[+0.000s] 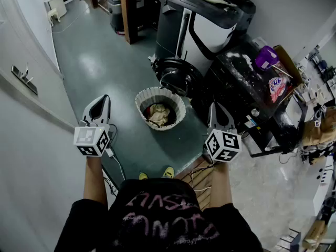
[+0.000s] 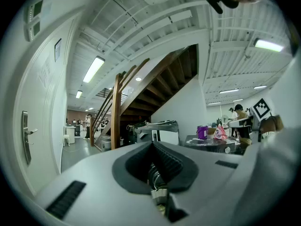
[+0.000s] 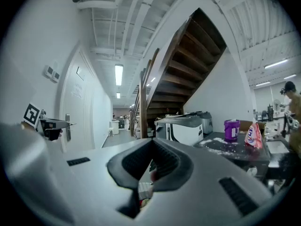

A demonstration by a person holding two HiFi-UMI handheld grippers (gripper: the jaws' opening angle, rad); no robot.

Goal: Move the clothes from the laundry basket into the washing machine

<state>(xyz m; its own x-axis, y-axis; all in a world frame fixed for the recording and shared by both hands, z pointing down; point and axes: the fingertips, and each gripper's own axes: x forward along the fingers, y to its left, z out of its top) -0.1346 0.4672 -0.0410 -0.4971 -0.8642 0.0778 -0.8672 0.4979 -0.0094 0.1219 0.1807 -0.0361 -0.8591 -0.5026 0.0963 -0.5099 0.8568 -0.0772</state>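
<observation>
A white laundry basket (image 1: pixel 177 99) stands on the green floor with a heap of clothes (image 1: pixel 159 113) inside it. Just behind it is the washing machine (image 1: pixel 205 25), its round door (image 1: pixel 176 76) swung open toward the basket. My left gripper (image 1: pixel 103 101) hovers left of the basket and my right gripper (image 1: pixel 216 109) hovers right of it, both held level, shut and empty. In the left gripper view the jaws (image 2: pixel 153 147) meet, with the machine (image 2: pixel 157 131) ahead. In the right gripper view the jaws (image 3: pixel 151 147) are also together, the machine (image 3: pixel 186 126) beyond them.
A dark table (image 1: pixel 247 96) to the right carries a purple tub (image 1: pixel 266 56) and a detergent bag (image 1: pixel 276 86). A white wall with a door (image 1: pixel 21 77) runs along the left. A wooden stair post (image 1: pixel 128 9) stands behind. Cables lie by my feet.
</observation>
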